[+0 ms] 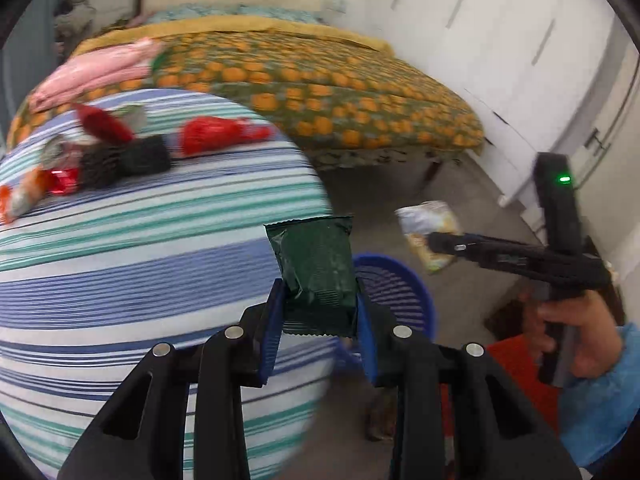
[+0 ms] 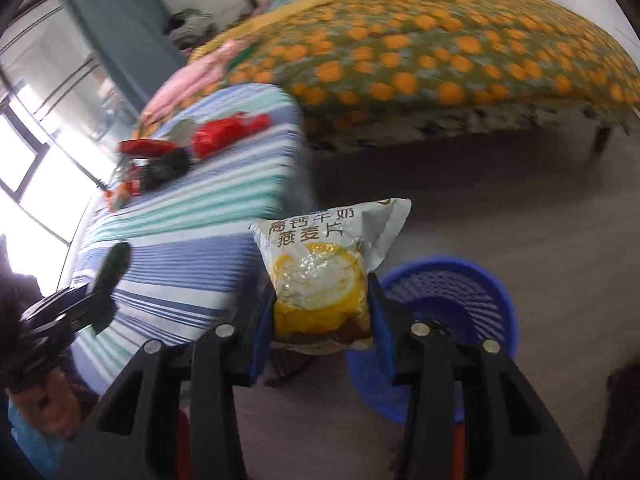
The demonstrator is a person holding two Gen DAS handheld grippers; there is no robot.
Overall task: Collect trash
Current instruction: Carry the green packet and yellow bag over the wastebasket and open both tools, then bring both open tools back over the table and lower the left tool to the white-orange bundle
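Observation:
My left gripper point(image 1: 320, 300) is shut on a dark green snack packet point(image 1: 314, 264), held upright at the edge of the striped table point(image 1: 140, 240). My right gripper point(image 2: 322, 304) is shut on a white and yellow oatmeal sachet point(image 2: 320, 264). From the left wrist view the right gripper point(image 1: 434, 242) shows at the right with the sachet point(image 1: 428, 224) in it, a hand around its handle. A blue mesh basket point(image 2: 452, 304) stands on the floor just beyond both grippers, also the basket point(image 1: 396, 292) behind the green packet. Several wrappers point(image 1: 120, 148) lie at the table's far end.
A bed with an orange-patterned cover point(image 1: 320, 80) fills the back, pink cloth point(image 1: 100, 68) on its near corner. White cupboards point(image 1: 520, 40) line the right wall. Grey floor point(image 2: 500, 200) lies between bed and basket. A window point(image 2: 36, 152) is at the left. Something red point(image 1: 520, 368) lies on the floor.

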